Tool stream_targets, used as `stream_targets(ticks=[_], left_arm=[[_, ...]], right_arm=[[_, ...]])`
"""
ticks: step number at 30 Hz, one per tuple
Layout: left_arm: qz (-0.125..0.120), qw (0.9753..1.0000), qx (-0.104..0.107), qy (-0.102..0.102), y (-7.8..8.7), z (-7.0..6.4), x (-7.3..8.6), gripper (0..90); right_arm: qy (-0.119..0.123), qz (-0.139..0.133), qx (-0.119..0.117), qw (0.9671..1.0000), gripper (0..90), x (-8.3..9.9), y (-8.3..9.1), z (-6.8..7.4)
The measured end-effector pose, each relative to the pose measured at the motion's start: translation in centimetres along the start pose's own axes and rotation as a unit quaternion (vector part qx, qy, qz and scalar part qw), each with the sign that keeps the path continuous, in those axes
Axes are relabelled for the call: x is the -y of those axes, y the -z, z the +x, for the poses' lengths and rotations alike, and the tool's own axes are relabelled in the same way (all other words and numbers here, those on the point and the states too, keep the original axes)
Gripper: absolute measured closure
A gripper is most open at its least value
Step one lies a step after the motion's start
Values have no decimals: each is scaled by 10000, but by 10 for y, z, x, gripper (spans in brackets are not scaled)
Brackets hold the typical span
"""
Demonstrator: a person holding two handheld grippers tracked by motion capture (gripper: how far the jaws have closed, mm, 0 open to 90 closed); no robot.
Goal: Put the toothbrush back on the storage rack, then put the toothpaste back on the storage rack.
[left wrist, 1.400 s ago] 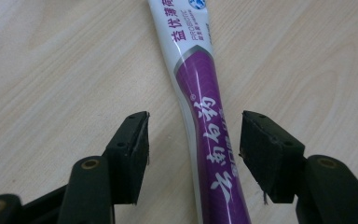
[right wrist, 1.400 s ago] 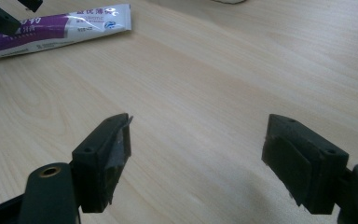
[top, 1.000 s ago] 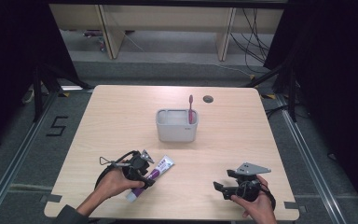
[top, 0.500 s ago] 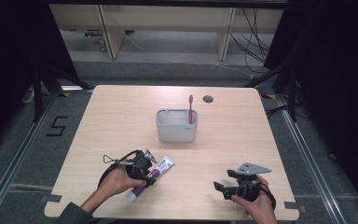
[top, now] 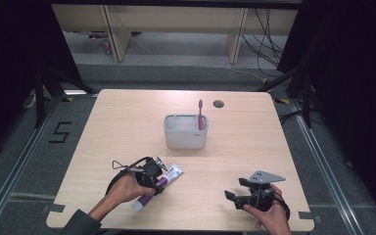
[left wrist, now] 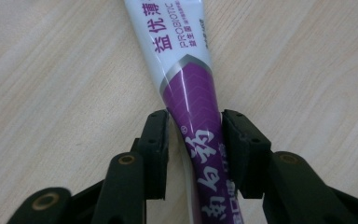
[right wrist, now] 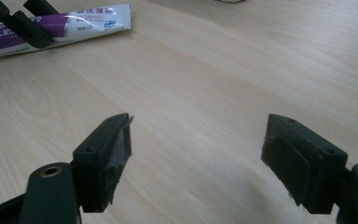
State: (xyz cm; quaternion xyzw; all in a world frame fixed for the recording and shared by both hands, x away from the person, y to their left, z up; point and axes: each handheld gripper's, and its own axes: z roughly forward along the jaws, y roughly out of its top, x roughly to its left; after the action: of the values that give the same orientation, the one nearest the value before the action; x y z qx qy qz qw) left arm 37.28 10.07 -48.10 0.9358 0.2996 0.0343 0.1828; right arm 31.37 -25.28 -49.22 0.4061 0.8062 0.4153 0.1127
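A purple and white toothpaste tube [top: 172, 172] lies flat on the wooden table [top: 127, 122] at the front left. My left gripper [top: 158, 179] reaches over it from the left. In the left gripper view the two jaws press against both sides of the tube's [left wrist: 186, 70] purple part, so the left gripper [left wrist: 195, 135] is shut on it. My right gripper [top: 232, 198] rests at the front right, open, with bare wood between its jaws [right wrist: 198, 135]. The right gripper view also shows the tube [right wrist: 74, 25] and the left gripper [right wrist: 25, 21] at its far left.
A pale grey holder [top: 185, 137] stands at the table's middle with a pink toothbrush [top: 200, 115] upright in its right side. A small round hole [top: 219, 104] sits behind it. Bare wood lies between the two grippers.
My left gripper has crept slightly to the right along the tube. The tube, the holder and the right gripper have not moved.
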Motion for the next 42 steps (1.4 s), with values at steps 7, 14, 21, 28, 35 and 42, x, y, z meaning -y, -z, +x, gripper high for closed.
stream_targets(ticks=[7, 14, 21, 28, 35, 42], left_arm=[[134, 9998, -67, -152, -4, -4, -3, 654], [213, 9996, -78, -194, -4, -4, -5, 662], [336, 9992, -51, -231, -4, -3, -7, 681], [390, 9987, -38, -317, -3, -3, -6, 711], [393, 9984, -81, -390, -3, -4, -7, 722], [281, 9980, -183, -541, -2, -5, -6, 736]], right_arm=[[-7, -10, -11, 10000, 247, 1, 1, 1], [-4, 6, 17, 10000, 248, 1, 1, 0], [-99, 25, -21, 9999, 248, 2, 0, 3], [-84, 38, -30, 10000, 248, 1, 0, 1], [-93, 41, -40, 9999, 248, 1, 0, 2], [-114, 50, -44, 9999, 248, 1, 0, 2]])
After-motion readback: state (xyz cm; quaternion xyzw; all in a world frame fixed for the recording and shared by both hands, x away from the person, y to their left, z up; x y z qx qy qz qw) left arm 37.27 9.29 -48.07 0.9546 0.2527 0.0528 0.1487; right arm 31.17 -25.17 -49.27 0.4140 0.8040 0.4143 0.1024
